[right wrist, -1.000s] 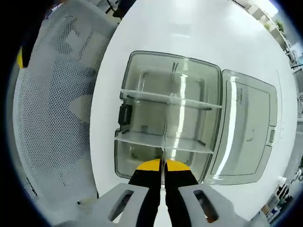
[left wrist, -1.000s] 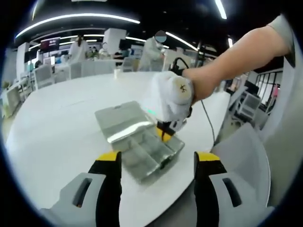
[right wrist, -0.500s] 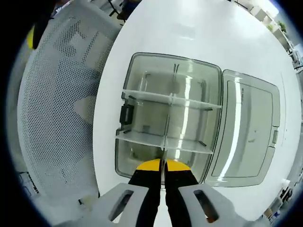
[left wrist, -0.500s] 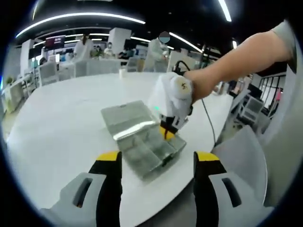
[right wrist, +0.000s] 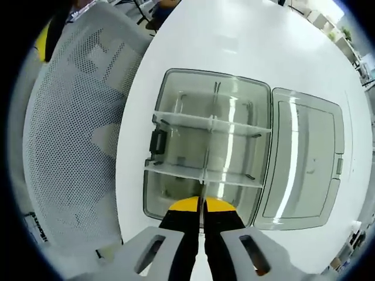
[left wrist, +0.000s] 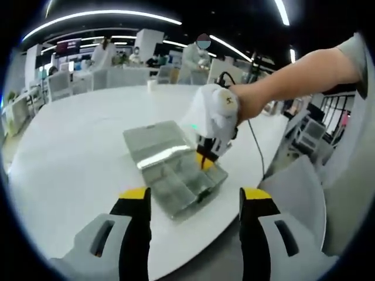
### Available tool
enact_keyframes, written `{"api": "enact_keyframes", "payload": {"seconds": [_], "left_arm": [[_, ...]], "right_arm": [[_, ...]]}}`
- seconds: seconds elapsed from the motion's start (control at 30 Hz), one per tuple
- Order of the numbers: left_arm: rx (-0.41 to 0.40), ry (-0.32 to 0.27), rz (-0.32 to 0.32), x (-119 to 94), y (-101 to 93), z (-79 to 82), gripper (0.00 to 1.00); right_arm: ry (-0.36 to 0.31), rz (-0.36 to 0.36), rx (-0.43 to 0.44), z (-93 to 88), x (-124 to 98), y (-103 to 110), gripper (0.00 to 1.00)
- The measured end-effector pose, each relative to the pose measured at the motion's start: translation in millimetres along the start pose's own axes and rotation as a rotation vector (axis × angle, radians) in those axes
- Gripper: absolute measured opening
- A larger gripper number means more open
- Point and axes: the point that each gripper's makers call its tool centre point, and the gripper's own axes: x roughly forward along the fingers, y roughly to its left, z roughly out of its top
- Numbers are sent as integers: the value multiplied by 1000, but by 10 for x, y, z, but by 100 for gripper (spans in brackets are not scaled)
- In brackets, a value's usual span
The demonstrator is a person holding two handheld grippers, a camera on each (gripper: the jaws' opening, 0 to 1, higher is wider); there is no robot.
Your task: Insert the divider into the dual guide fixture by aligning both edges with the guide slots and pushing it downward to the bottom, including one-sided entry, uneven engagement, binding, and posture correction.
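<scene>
Two cross dividers already sit in the clear compartment box point(right wrist: 208, 161); the third piece, a thin clear divider point(right wrist: 205, 167) running lengthwise, is pinched at its near end by your right claw point(right wrist: 202, 206), jaws closed on its top edge. It threads through the notches of both cross dividers, but whether both ends have reached the floor cannot be told.

Step in hand, as I judge it: seating the lengthwise divider.
- Keep your right claw straight above the plate edge; any roll of the wrist will likely bind it in the wall slots.
- Press near end and far end evenly. If one end rides high, ease up, level it, then push again.
- Watch the far slot by the hinge side; glare on the plastic hides it.
- Your left claw point(left wrist: 194, 205) hangs wide open and empty, well back from the box at the bench edge. Consider steadying the box wall with it, since the box could slide under a push.

Surface: round white bench point(left wrist: 76, 146), glossy. The box lid point(right wrist: 307, 158) lies open flat beside the tray. A white mesh chair point(right wrist: 70, 123) stands just off the bench edge.

Room: open workspace, strip lights overhead, people in white coats at benches far behind.
</scene>
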Motion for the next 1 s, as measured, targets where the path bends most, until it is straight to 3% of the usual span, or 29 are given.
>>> {"api": "enact_keyframes", "payload": {"seconds": [0.6, 1.0], "left_arm": [[12, -32, -15, 35, -51, 165, 59], [-7, -51, -12, 21, -56, 185, 59]], "right_arm": [[13, -14, 47, 48, -238, 32, 0], [16, -28, 89, 49, -328, 44, 0]]}}
